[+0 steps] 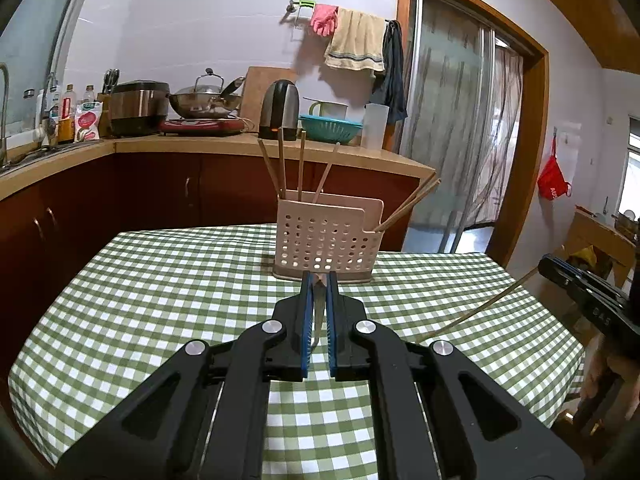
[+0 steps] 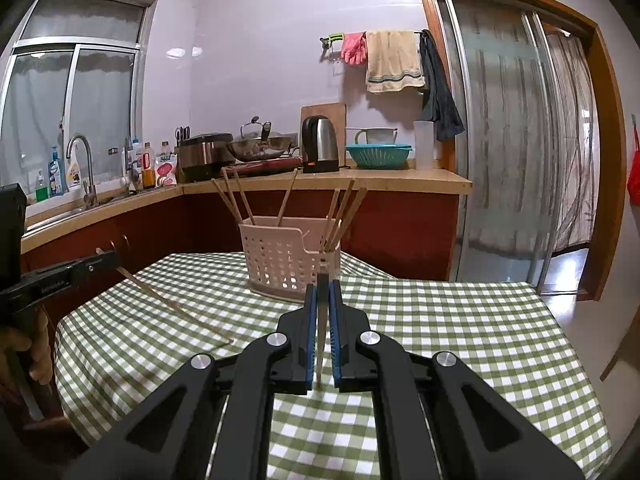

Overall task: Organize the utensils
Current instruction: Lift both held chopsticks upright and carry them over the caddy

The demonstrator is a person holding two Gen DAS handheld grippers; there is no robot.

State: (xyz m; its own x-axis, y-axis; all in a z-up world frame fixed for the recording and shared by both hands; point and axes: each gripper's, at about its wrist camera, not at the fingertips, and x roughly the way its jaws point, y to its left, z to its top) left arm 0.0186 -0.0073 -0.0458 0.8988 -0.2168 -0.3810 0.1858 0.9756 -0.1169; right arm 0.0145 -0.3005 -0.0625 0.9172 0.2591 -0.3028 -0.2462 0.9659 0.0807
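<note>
The checked worktop (image 1: 160, 280) carries a pale caddy (image 1: 324, 236) of chopsticks. Left tool (image 1: 319, 284) and right tool (image 2: 323, 292) each pinch one chopstick, mid-transfer. Next, I judge: lift, tip upright, drop into the caddy.

From my feed, both views are evenly lit and fairly bright, with a cool, slightly purple cast on the wall (image 1: 208, 20). A ceiling light glares off that wall near the top left. Daylight comes softly through the window (image 2: 76, 120) and the curtained door (image 2: 516, 128). Shadows on the desk (image 1: 160, 280) are faint. Fisheye bending curves the door frame, and black vignetting fills the corners. Focus is sharp enough throughout.
</note>
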